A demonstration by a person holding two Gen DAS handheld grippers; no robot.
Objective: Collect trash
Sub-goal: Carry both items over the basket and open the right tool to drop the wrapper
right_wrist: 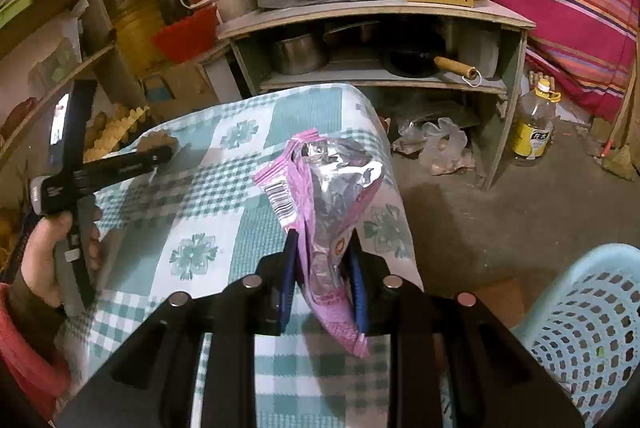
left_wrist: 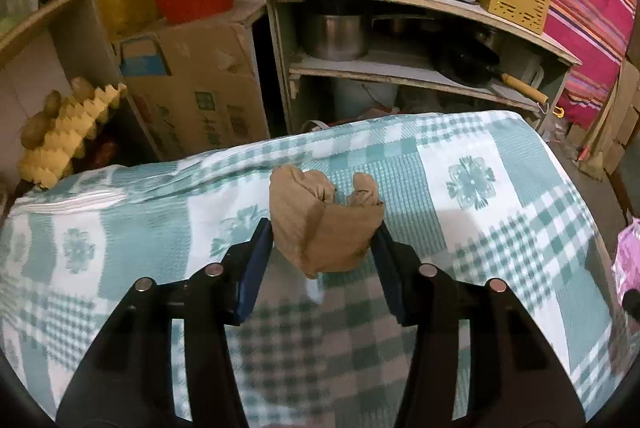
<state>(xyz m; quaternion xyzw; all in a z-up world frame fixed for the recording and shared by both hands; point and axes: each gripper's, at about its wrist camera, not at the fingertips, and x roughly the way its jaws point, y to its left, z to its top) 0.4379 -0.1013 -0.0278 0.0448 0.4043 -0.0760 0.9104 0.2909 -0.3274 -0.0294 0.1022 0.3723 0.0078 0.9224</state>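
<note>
A crumpled brown paper wad (left_wrist: 316,204) sits between the blue pads of my left gripper (left_wrist: 323,232), which is shut on it just above the green-and-white checked tablecloth (left_wrist: 500,228). The right wrist view shows that same gripper (right_wrist: 166,152) at the left, held by a hand (right_wrist: 44,260), with the brown wad (right_wrist: 154,139) at its tip. My right gripper (right_wrist: 323,236) is shut on a pink snack wrapper (right_wrist: 332,180) with a silver foil inside, held upright over the table's right edge. The wrapper (left_wrist: 628,256) also shows at the left wrist view's right border.
A light blue perforated basket (right_wrist: 592,328) stands on the floor at the lower right. Behind the table is a low shelf (right_wrist: 376,8) with pots and a pan. A cardboard box (left_wrist: 192,84), an egg tray (left_wrist: 64,136), a bottle (right_wrist: 534,124) and plastic bags (right_wrist: 436,144) surround it.
</note>
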